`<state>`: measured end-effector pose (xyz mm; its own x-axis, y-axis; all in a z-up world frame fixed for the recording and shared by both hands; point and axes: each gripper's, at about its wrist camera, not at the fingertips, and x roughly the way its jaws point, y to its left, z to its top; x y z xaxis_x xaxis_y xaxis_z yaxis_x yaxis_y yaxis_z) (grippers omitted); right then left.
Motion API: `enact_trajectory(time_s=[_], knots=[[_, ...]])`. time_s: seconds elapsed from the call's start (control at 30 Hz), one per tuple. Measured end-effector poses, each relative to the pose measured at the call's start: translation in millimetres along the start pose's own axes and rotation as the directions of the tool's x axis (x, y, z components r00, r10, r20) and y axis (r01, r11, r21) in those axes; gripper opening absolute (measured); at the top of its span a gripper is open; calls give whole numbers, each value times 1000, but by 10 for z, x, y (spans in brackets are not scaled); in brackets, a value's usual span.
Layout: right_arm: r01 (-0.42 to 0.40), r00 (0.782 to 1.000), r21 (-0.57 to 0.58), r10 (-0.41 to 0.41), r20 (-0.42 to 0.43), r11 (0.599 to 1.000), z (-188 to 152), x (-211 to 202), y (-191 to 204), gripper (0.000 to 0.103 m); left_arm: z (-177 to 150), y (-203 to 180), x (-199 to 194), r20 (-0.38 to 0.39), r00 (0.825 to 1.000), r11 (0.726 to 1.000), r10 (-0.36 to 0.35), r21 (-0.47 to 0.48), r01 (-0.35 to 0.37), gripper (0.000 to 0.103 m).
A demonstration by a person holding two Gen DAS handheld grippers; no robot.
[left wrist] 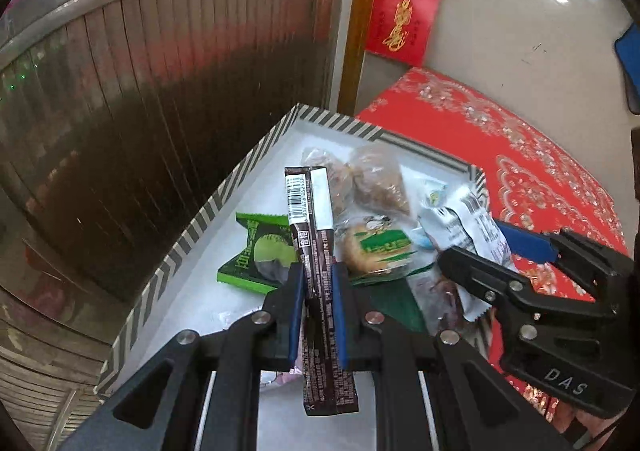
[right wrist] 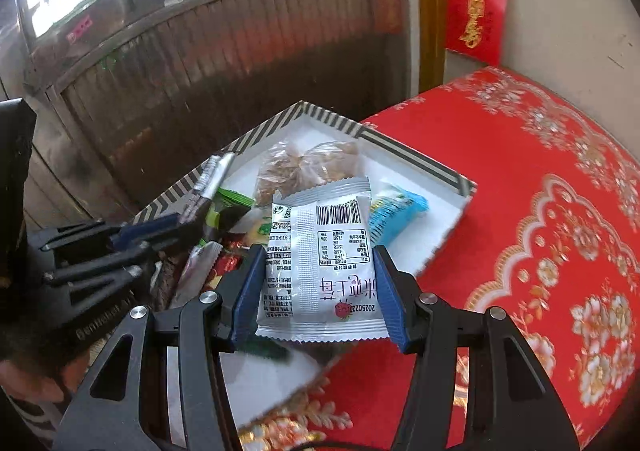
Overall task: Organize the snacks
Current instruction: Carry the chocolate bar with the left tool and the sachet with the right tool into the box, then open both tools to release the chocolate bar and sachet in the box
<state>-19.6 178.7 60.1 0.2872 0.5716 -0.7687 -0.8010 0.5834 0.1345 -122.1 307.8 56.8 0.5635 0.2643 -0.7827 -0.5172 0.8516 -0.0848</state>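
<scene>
1. Left gripper [left wrist: 316,283] is clamped tight on a thin dark brown snack stick [left wrist: 316,251], standing upright between the blue pads. Its lower end hangs down past the pads, so only the middle is pinched.
2. Right gripper [right wrist: 320,283] is squeezed partway in on a white snack packet [right wrist: 320,255], barcode side up, and the pads press on both its side edges. The printing is too small to make out.
3. Both are held over the striped box [left wrist: 180,251], which sits at the edge of the red patterned cloth [right wrist: 540,211].
4. Inside the box: a green packet [left wrist: 260,255], two clear bags of brownish snacks [left wrist: 372,179] and a blue packet [right wrist: 396,211], all piled loosely and overlapping.
5. Hard to see: the box's near part is hidden behind the gripper bodies in both views, and the pile's lower layers are just scraps of red and green wrapper.
6. In the left view the white packet covers most of the blue one.
7. The box's right edge is motion-blurred in the right view.
</scene>
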Motion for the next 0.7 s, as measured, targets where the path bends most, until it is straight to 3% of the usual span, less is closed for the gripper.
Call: enact_trajectory(time_s=[0.37, 0.53, 0.7], knots=[[27, 999, -19, -28, -45, 999, 129, 301, 23, 54, -4, -17, 186, -35, 999, 999, 35, -1, -35, 20], [26, 999, -3, -26, -42, 1000, 128, 295, 14, 58, 5, 72, 221, -50, 996, 997, 71, -38, -73, 48], [-2, 1000, 27, 2, -10, 1000, 103, 219, -27, 58, 8, 147, 195, -37, 996, 994, 85, -61, -87, 68]])
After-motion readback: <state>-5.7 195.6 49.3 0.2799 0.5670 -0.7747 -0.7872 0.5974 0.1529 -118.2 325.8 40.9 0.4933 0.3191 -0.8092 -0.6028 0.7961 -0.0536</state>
